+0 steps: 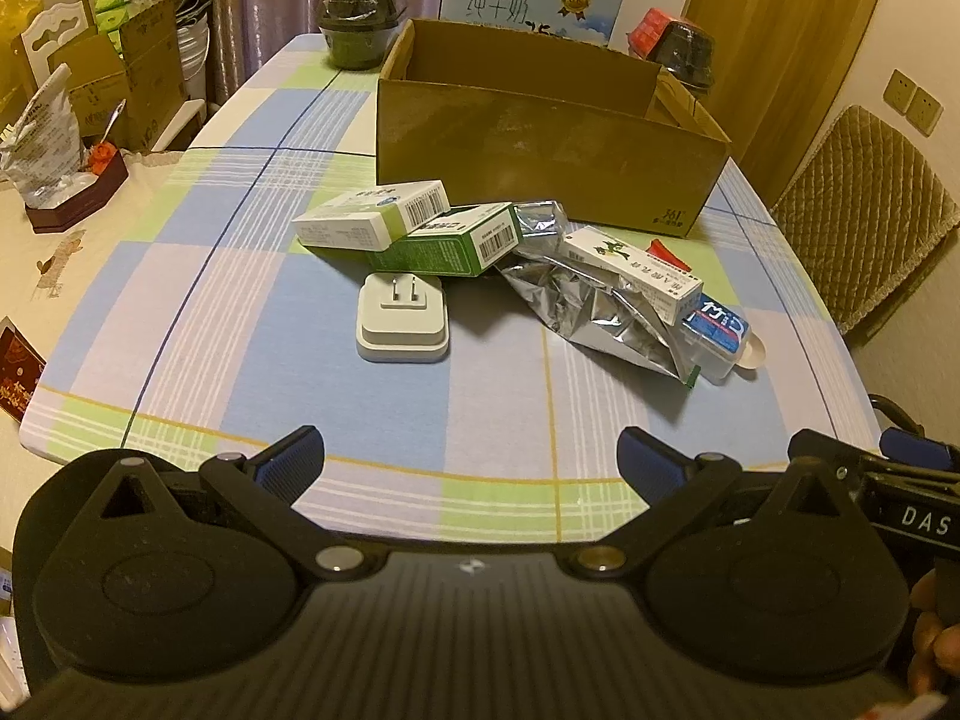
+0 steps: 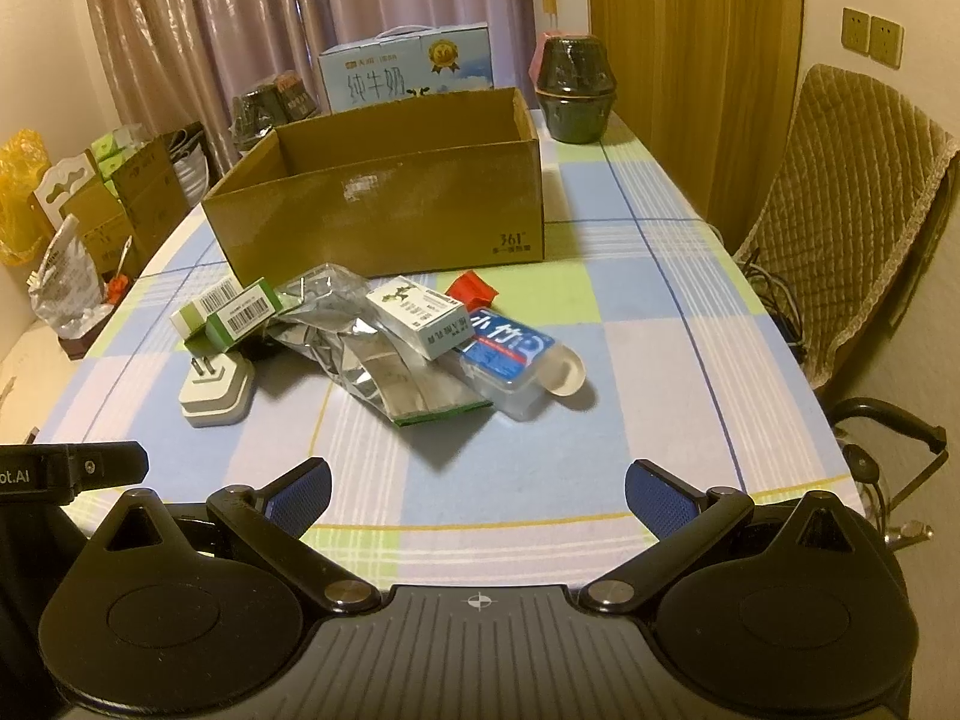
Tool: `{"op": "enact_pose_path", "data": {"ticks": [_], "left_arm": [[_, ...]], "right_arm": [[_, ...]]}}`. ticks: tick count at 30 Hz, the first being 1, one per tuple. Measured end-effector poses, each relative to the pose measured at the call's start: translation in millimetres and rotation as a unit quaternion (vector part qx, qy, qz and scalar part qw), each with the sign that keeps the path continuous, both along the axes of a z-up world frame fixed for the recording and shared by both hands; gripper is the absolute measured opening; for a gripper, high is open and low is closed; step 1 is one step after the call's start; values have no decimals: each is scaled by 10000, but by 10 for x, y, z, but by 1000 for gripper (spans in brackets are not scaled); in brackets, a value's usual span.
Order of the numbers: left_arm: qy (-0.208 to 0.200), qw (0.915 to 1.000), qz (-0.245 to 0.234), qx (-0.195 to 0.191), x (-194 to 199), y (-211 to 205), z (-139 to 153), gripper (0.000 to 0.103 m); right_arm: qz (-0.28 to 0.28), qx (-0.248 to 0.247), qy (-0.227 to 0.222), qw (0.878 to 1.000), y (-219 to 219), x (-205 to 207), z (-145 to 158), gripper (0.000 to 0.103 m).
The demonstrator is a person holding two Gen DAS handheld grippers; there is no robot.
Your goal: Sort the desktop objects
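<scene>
A pile of small items lies mid-table in front of an open cardboard box [image 1: 540, 156] [image 2: 384, 210]. A white-green carton [image 1: 372, 216] [image 2: 201, 309] leans on a green carton [image 1: 462, 243] [image 2: 246, 318]. A white plug adapter [image 1: 402, 321] [image 2: 216, 390] lies nearest. A crumpled foil bag [image 1: 594, 306] [image 2: 372, 360] carries a white medicine box [image 1: 633, 276] [image 2: 420, 318], beside a clear case with a blue label [image 1: 717, 333] [image 2: 510, 360] and a red piece [image 1: 666, 252] [image 2: 471, 291]. My left gripper [image 1: 471, 456] and right gripper [image 2: 477, 495] both hang open over the near table edge, holding nothing.
The checked tablecloth [image 1: 240, 300] [image 2: 660, 360] covers the table. Behind the box stand a milk carton case [image 1: 528, 0] [image 2: 408, 66] and dark wrapped pots [image 1: 357, 12] [image 2: 576, 90]. A padded chair [image 1: 870, 228] [image 2: 852, 210] sits right; boxes and bags crowd the left.
</scene>
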State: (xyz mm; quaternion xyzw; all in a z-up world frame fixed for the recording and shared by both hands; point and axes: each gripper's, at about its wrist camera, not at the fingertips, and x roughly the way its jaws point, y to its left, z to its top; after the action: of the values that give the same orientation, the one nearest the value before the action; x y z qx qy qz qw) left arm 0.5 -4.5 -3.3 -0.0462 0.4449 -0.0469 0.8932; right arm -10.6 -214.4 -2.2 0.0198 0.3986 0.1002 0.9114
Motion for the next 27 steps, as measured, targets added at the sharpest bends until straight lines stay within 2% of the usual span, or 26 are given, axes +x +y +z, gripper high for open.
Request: {"op": "enact_pose_path", "data": {"ticks": [14, 27], "left_arm": [[-96, 9999, -57, 46, 81, 76, 24, 102], [-62, 9997, -152, 207, 369, 242, -50, 102]], "right_arm": [[-22, -31, -32, 10000, -107, 86, -40, 101], [735, -96, -358, 9966, 11, 225, -6, 101]]}}
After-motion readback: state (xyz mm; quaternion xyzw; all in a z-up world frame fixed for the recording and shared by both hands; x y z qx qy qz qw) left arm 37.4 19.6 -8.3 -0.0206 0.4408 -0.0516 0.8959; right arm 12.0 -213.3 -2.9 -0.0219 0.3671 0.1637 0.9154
